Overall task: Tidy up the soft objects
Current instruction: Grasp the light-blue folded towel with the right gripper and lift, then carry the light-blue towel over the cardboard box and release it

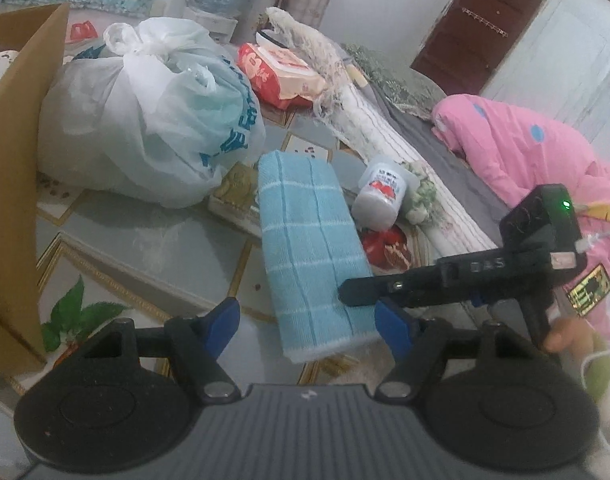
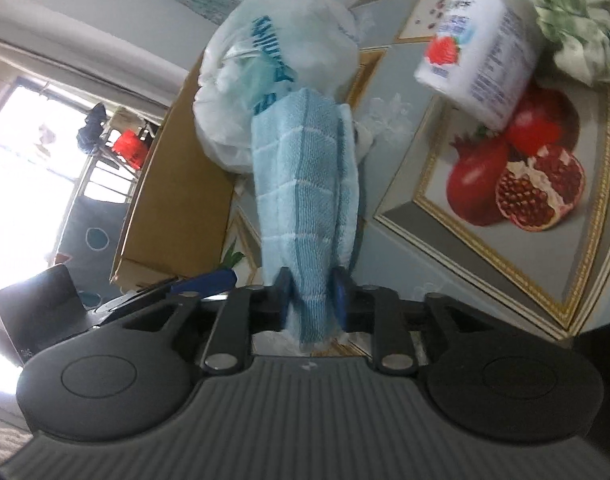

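While the folded terry towel (image 2: 305, 208) in pale blue with white grid lines and darker blue stripes stands as the landmark, everything else sits around it on a glossy floor covering (image 1: 153, 240) printed with gilt frames and pomegranates. One towel shows, thick, ribbed and oblong. Behind it lies one knotted white plastic bag (image 1: 149, 120), crinkled and bulging, with blue lettering. To the towel's right lies one white cylindrical yogurt tub (image 1: 379, 194) with a strawberry label, tipped on its side, and beyond that a green-and-white knotted cloth (image 1: 421, 196). Further back sits one red soft pack of wipes (image 1: 279, 74). Far left of the towel rises one brown cardboard box (image 1: 17, 184), flat-walled.

The right gripper (image 2: 312, 300) has its blue pads narrowly set on either side of the towel's near end; they seem to touch the pile, though blur leaves the pressure uncertain. The left gripper (image 1: 311, 322) stands wide, its two blue fingertips either side of the towel's near corner, holding nothing.
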A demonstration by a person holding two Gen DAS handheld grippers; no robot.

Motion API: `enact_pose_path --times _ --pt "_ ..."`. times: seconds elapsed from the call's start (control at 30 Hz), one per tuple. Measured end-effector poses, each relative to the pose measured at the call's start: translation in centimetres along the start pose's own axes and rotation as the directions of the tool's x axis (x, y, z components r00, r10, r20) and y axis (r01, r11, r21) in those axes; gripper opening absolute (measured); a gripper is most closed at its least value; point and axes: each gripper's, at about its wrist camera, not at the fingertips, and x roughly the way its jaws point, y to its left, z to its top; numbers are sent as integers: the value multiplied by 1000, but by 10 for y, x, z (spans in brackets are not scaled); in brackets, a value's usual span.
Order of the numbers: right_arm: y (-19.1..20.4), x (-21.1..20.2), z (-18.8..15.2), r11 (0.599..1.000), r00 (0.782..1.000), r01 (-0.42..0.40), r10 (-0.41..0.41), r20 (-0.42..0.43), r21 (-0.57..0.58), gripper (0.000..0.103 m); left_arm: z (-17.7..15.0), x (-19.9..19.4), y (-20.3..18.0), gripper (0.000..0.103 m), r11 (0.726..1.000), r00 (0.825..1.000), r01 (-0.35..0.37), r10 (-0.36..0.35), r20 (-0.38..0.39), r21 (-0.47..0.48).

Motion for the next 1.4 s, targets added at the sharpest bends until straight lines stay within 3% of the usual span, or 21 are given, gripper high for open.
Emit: enact_pose_path --times 0.1,0.13,0.4,0.6,0.67,0.73,0.83,1.07,1.13,1.23,1.4 --pt "2 -11 2 1000 999 8 -8 49 -17 51 4 8 -2 69 1000 1000 -26 25 10 13" --pt "3 -15 2 999 998 10 -8 67 -31 53 5 11 -2 67 999 999 -33 33 11 18" --pt "-5 -2 13 1000 993 23 -21 115 -15 54 14 40 5 61 999 999 -40 40 -37 -6" --pt "-11 14 19 1000 990 -8 8 143 3 50 19 55 7 57 999 998 -47 47 -33 -9" --pt "-11 17 21 1000 988 -4 4 153 -3 46 20 57 6 47 999 999 -39 38 -33 -10" --pt "-10 20 23 1000 988 -2 3 157 -7 36 19 58 5 31 1000 999 -10 9 -30 -15" --pt "-13 22 19 999 988 -34 32 151 11 27 18 55 0 22 1000 1000 -19 19 -19 4" --pt "27 10 19 994 980 -91 100 173 -64 23 17 -6 -13 19 997 994 -39 33 104 61" --pt "55 11 25 985 977 -115 135 166 -126 23 20 -33 -14 19 993 984 -86 71 161 85" --pt "106 25 40 960 973 -157 191 131 -233 23 25 -80 -6 19 978 955 -183 152 255 102" --pt "200 81 70 889 963 -248 271 6 -385 24 35 -148 30 20 923 863 -382 342 371 37"
